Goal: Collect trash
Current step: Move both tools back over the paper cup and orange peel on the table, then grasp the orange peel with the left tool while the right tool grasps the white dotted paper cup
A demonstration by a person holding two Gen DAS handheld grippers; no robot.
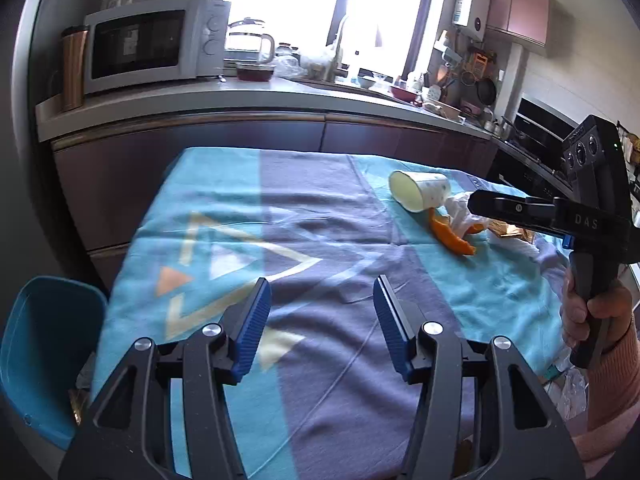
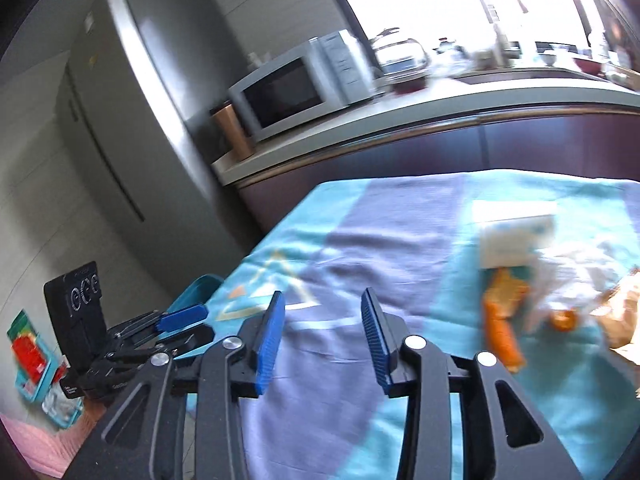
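A white paper cup (image 1: 420, 194) lies on its side on the blue and purple tablecloth (image 1: 304, 248), at the far right. Orange peel (image 1: 450, 236), crumpled white plastic (image 1: 460, 210) and a brown wrapper (image 1: 508, 230) lie beside it. My left gripper (image 1: 322, 300) is open and empty above the cloth's middle. My right gripper (image 2: 322, 316) is open and empty; in the left wrist view its fingers (image 1: 504, 206) hover over the trash pile. The right wrist view is blurred and shows the cup (image 2: 516, 236), peel (image 2: 500, 324) and wrapper (image 2: 624, 316) to the right of the gripper.
A blue bin (image 1: 40, 356) stands at the table's left edge, also in the right wrist view (image 2: 200, 288). Behind the table runs a counter (image 1: 240, 96) with a microwave (image 1: 148, 48), kettle and dishes. A fridge (image 2: 132, 120) stands far left.
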